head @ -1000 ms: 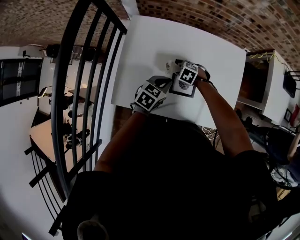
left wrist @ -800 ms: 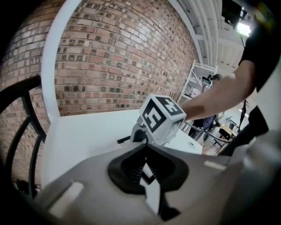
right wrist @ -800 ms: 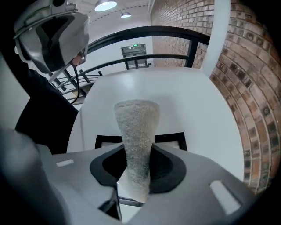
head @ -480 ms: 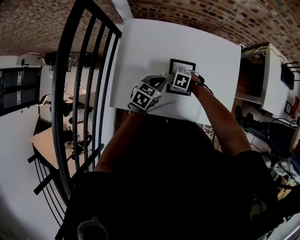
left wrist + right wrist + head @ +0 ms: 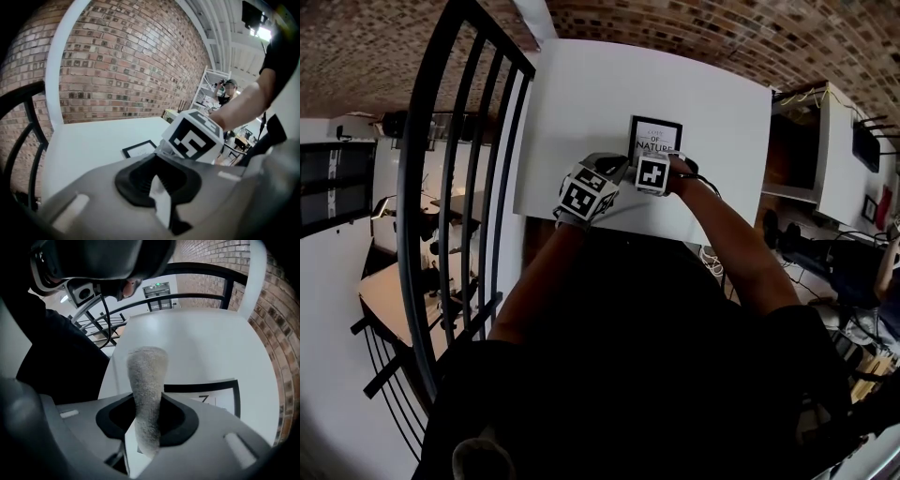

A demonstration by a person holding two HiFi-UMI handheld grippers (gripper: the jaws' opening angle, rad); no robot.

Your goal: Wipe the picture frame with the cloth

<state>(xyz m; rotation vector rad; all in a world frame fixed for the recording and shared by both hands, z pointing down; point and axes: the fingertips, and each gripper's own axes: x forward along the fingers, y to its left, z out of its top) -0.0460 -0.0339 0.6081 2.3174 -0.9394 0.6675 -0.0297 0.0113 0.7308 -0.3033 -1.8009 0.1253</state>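
A rough red-brown brick wall curves round the far side, and a black metal railing with round bars stands to the left. Between them lies the bench, smooth, white and matte, with rounded corners.

The left claw, a grey moulded shell with a black ribbed throat, sits at the near left corner of the frame, much where it was a second ago. Its jaws are drawn close, with only a thin slit between them and nothing in it. The right claw has pulled back toward the person. A second ago it covered most of the frame; now it hangs over the frame's near edge only. Its jaws are clamped on the cloth.

The picture frame lies flat on the bench just beyond both claws. It is a thin black rectangle round a white print, and its dark lettering is now uncovered.

The cloth is grey and nubbly, bunched into a tapered roll that juts out past the jaws beside the frame's black edge. Whether its tip touches the bench cannot be told.
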